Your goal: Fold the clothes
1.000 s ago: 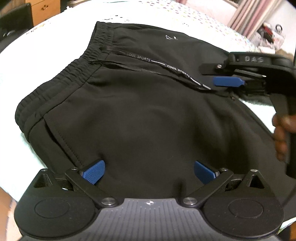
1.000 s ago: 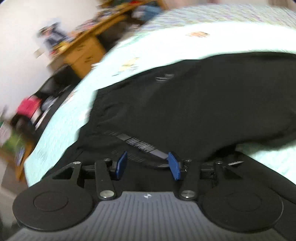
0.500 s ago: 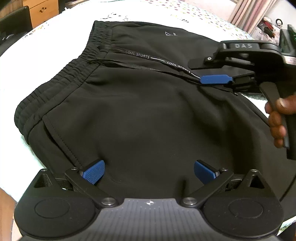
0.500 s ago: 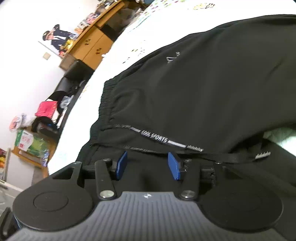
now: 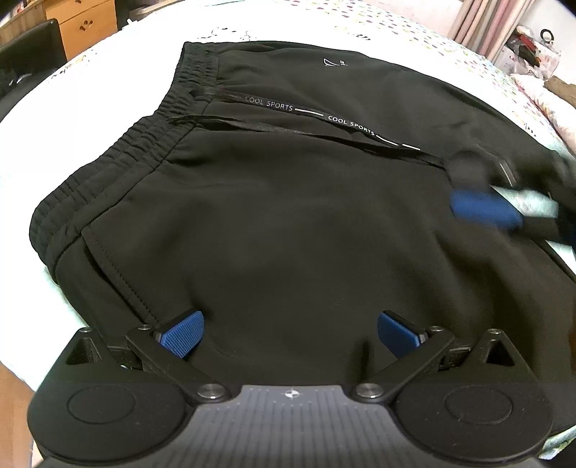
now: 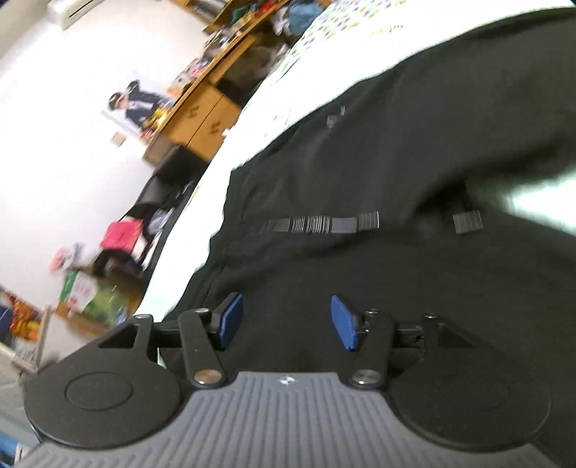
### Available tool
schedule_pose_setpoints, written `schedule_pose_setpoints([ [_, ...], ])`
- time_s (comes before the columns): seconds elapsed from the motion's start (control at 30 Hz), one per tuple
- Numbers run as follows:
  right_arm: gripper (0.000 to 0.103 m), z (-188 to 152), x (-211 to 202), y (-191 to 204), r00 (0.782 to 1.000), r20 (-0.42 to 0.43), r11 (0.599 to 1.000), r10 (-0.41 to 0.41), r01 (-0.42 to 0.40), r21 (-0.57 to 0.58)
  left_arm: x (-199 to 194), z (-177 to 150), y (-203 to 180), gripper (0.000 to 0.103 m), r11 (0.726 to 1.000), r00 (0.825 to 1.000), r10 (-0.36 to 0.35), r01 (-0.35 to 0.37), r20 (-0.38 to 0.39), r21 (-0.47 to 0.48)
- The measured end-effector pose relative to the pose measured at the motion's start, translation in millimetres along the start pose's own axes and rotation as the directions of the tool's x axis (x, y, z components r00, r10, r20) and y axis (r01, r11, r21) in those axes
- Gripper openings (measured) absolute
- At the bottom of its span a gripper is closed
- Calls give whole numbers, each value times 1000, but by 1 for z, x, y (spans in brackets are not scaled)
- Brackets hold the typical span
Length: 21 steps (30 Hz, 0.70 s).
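Observation:
Black sports trousers (image 5: 288, 216) lie flat on the bed, elastic waistband (image 5: 118, 154) to the left, with a "COOL SPORTS" drawstring (image 5: 324, 118) stretched across the upper front. My left gripper (image 5: 289, 333) hovers open over the near edge of the trousers, nothing between its blue pads. The right gripper (image 5: 486, 208) shows as a blurred blue pad low over the trousers' right side. In the right wrist view the right gripper (image 6: 286, 322) is open just above the black trousers (image 6: 396, 162), with the drawstring (image 6: 324, 225) ahead of it.
The bed has a white, dotted bedsheet (image 5: 90, 82). A wooden drawer cabinet (image 5: 82, 25) and a dark chair (image 5: 25, 46) stand at the far left. Curtains (image 5: 486, 21) and clutter (image 5: 532, 46) are at the far right. A wall poster (image 6: 140, 104) and cluttered shelves lie left.
The right gripper has dropped from near the drawstring's end down and to the right, low over the trousers, and is blurred with motion. My left gripper has stayed in place, open.

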State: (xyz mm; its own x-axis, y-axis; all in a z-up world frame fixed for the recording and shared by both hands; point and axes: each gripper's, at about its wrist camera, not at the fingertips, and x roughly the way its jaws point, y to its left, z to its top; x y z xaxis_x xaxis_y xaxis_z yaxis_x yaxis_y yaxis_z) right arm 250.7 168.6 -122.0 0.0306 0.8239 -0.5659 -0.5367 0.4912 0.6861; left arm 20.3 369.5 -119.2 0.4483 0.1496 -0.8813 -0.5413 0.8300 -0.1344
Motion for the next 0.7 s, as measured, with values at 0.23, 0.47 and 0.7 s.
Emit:
schedule_pose_setpoints([
  [0.23,56,-54,-62,-30,990,12,990,-139,139,31,5,-5,-11,102,996,997,69,-70,14,54],
  [0.47,65,-85,-117,-36,962,119,966,-247,254,-44,7,-8,-19,102,989,993,119,-121,26,82],
  [0.7,75,-118,-163,-62,913,279,948,-299,318,-25,8,-10,-24,102,984,988,152,-154,32,91],
])
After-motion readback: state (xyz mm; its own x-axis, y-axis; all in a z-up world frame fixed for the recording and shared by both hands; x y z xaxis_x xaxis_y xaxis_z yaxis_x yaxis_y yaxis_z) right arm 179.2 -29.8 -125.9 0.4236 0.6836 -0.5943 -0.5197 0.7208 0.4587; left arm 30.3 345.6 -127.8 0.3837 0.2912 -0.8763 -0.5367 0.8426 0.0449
